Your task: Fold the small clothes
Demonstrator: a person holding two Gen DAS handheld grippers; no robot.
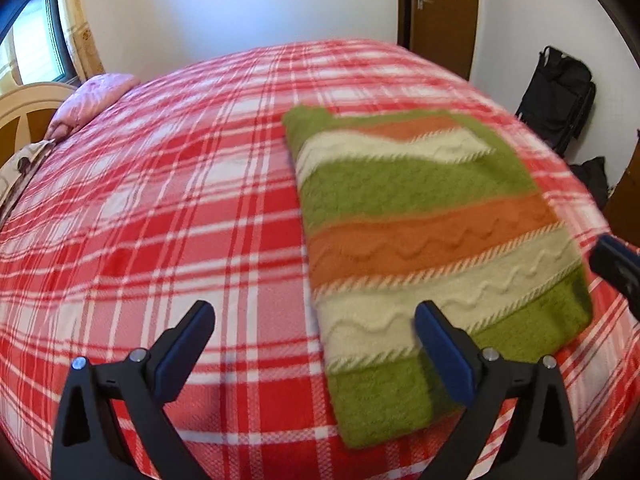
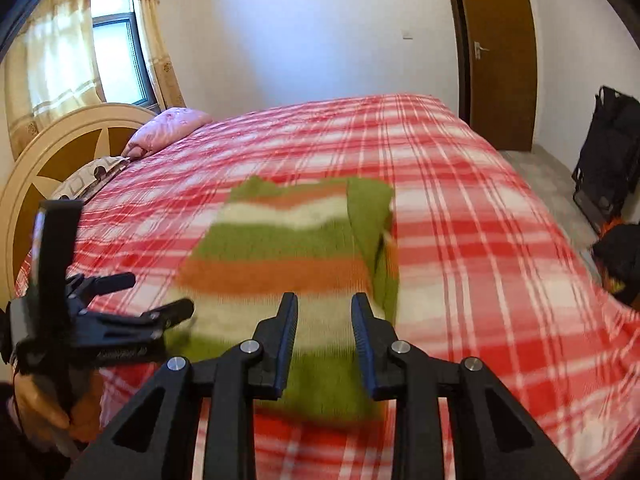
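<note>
Currently the striped sweater (image 1: pixel 432 240) lies folded on the bed (image 1: pixel 160 208), long axis running away from both tongs, right tongs (image 2: pixel 325 316) narrowly parted over its near hem, left tongs (image 1: pixel 316 332) spread wide beside it, both empty.

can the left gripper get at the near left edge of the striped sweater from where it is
Probably yes. The left gripper hangs open just above the plaid bedspread, its right finger already over the folded striped sweater. Nothing lies between them, and the right gripper is off to the other side.
</note>
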